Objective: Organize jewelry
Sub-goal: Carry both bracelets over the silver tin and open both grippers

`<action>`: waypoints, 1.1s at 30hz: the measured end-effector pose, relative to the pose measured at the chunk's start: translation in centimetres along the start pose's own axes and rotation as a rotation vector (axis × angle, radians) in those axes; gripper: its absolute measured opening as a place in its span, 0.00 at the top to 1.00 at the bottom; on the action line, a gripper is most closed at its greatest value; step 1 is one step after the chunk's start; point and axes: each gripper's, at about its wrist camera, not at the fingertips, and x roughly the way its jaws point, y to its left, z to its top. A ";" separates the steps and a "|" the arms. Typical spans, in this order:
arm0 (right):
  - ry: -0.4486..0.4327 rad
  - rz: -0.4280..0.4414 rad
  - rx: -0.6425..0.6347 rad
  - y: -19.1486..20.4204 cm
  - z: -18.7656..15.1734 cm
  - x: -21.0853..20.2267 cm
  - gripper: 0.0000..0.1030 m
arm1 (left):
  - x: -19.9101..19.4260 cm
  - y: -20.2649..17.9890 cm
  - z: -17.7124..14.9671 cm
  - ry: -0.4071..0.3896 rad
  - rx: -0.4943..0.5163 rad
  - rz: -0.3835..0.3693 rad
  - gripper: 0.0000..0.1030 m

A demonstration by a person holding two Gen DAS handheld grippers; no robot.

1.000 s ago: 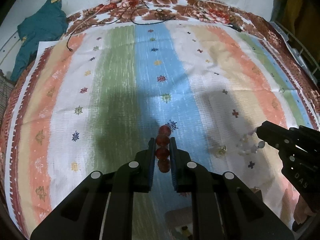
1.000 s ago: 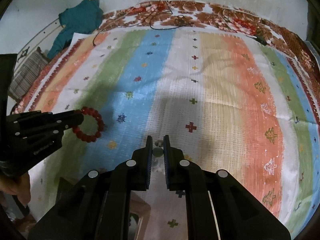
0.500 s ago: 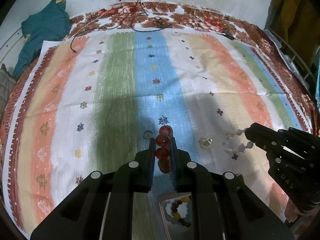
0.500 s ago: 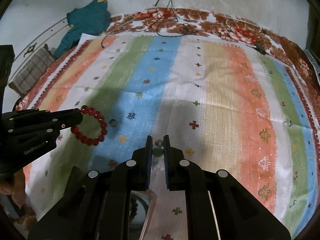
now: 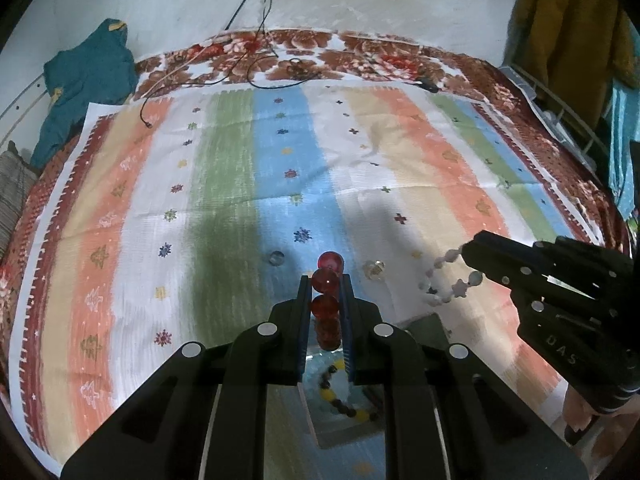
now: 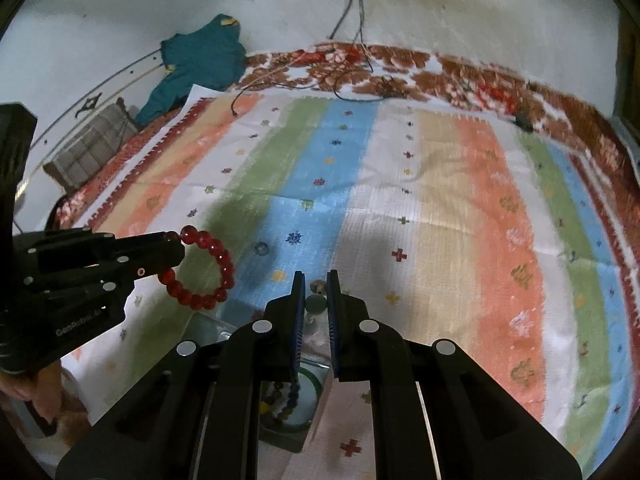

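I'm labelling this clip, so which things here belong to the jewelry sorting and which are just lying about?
Part of the job:
- red bead bracelet in left gripper
- pale star-bead bracelet in right gripper
- clear box holding a dark and yellow bead bracelet

Lying about:
- teal garment
- black cables

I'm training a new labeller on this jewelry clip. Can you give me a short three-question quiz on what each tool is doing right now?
1. True or false: the left tool is shut on the red bead bracelet.
2. What does the right tool hold? A) a gold chain B) the pale bead bracelet C) nothing
3. Fill in: below both tools sits a clear box that already holds a bracelet of dark and ____ beads.

Key: 1 true. 2 B. 3 yellow.
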 end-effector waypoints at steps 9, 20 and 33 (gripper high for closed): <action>0.013 0.033 -0.018 0.9 -1.0 -0.8 0.89 | -1.8 -0.6 -1.1 -0.025 0.007 -0.011 0.88; 0.032 0.048 -0.020 1.6 -2.5 -1.5 0.89 | -2.6 -0.8 -2.5 -0.013 0.005 -0.027 0.87; 0.044 0.067 -0.015 2.2 -4.2 -2.5 0.89 | -3.5 -1.5 -4.3 -0.002 -0.003 -0.037 0.87</action>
